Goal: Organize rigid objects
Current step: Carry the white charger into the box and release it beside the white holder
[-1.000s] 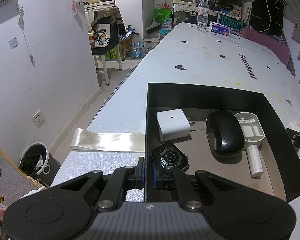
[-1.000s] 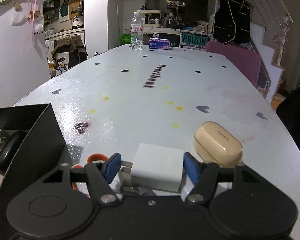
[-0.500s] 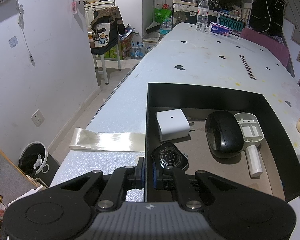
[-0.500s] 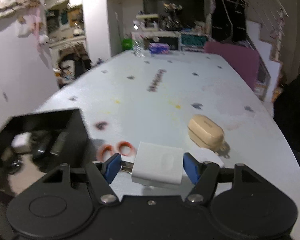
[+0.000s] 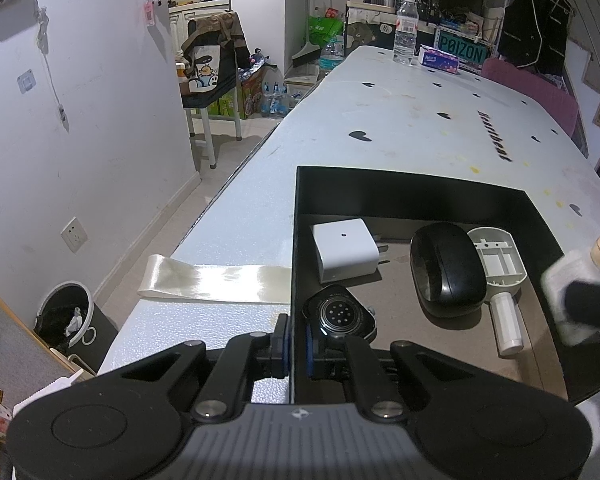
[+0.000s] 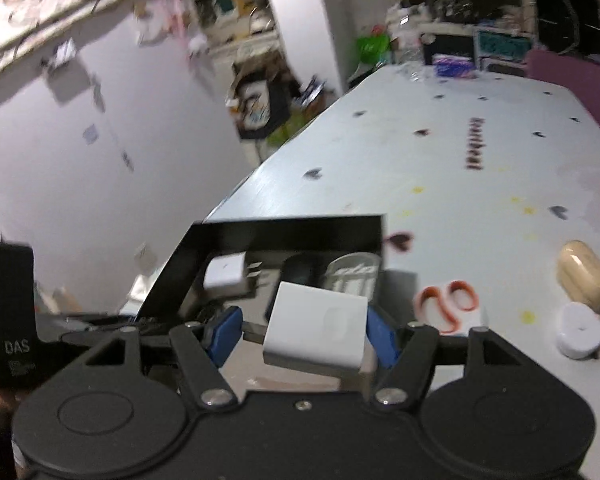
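Right tool (image 6: pixel 302 334) clamped on white charger (image 6: pixel 316 330)

dim, cool indoor light in both views. the left wrist view is sharp, with glare on the ribbon (image 5: pixel 216 284) at 9 o'clock and a blurred white block (image 5: pixel 560 280) at 3 o'clock. the right wrist view is smeared throughout, worst toward 11 o'clock. fisheye bending and dark corners ring both.
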Available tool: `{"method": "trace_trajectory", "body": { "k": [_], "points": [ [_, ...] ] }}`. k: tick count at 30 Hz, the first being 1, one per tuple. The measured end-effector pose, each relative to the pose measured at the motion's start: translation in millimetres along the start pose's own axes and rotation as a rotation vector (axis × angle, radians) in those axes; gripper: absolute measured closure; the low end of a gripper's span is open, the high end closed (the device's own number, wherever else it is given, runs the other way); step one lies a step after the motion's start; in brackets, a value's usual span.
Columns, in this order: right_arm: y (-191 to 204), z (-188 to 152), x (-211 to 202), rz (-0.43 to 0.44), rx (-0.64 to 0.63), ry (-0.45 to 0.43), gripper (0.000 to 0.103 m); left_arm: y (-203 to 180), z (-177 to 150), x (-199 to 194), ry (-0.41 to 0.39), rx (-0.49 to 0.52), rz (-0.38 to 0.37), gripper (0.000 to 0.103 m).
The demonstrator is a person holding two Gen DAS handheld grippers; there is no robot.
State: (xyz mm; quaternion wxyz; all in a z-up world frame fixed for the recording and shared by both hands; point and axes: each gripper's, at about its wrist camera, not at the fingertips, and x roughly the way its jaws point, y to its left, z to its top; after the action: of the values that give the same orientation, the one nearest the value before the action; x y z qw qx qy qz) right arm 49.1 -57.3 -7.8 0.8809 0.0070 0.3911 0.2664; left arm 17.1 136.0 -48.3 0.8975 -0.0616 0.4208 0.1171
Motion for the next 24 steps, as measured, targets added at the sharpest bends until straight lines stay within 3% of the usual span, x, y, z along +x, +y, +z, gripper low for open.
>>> {"method": "trace_trajectory", "body": {
  "k": [10,13,16,23,24],
  "points": [
    [20,-15,26,-0.007,-0.011,0.141,0.034,2,0,1,0.002,-0.016,-0.017,0.096],
    [18,-15,27,-0.017,0.028,0.185,0.028,2,0,1,0.003,-0.016,-0.016,0.096],
    [16,-12,17,-0.009,0.051,0.17,0.023,2,0,1,0.003,-0.017,-0.017,0.095],
    [20,-9,4,-0.037,0.001,0.133,0.023,2,0,1,0.002,-0.016,-0.017,0.095],
    [22,-9,4,-0.041,-0.015,0.133,0.027,2,0,1,0.002,-0.016,-0.016,0.095]
  ]
}}
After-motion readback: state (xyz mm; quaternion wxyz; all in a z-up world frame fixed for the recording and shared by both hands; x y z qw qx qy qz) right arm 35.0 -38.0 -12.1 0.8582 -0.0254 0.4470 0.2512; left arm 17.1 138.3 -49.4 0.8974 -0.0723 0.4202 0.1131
